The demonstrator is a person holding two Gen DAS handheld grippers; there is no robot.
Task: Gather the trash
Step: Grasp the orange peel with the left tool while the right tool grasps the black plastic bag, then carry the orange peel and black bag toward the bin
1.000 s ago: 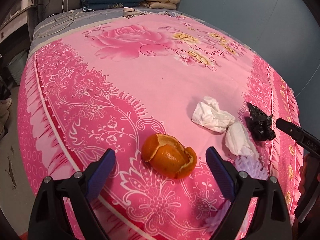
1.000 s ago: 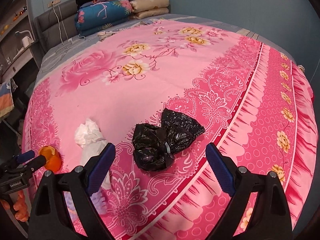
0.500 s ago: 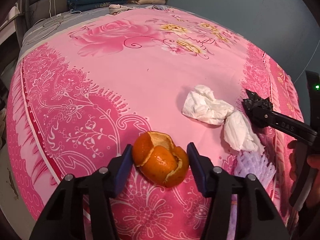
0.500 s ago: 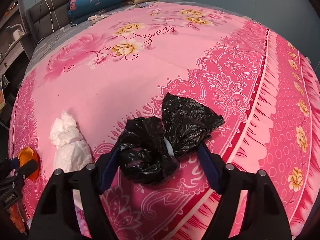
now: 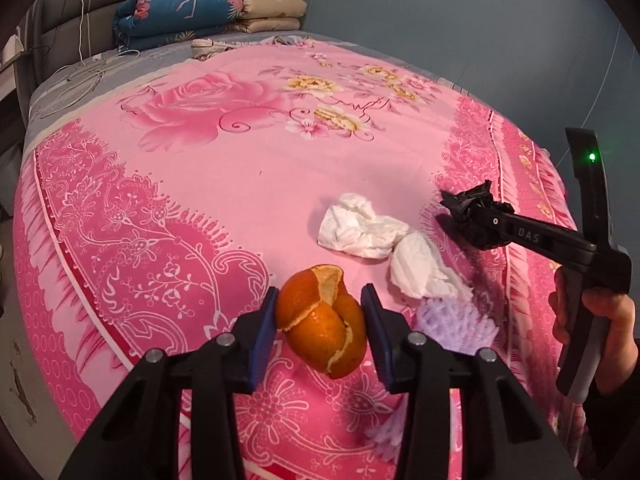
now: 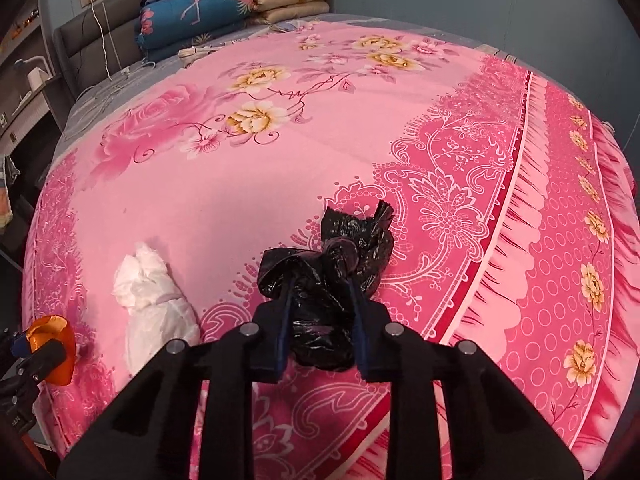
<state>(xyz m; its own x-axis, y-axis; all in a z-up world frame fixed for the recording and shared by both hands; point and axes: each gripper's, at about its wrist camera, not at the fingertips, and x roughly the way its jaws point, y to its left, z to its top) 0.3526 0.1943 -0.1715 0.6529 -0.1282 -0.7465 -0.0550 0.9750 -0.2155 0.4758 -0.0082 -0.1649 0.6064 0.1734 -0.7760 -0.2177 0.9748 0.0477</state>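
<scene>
My left gripper is shut on an orange peel and holds it just above the pink bedspread. My right gripper is shut on a crumpled black plastic bag, lifted off the bed; the bag also shows in the left wrist view. Crumpled white tissues lie on the bed between the two grippers and show in the right wrist view. A purple foam fruit net lies right of the peel.
Folded quilts are stacked at the head of the bed. A white cable lies on the grey sheet. The bed's edge drops off at the left, with floor below.
Both grippers closed on their objects: the left on the orange peel, the right on the black bag. Both objects have lifted off the bedspread.
</scene>
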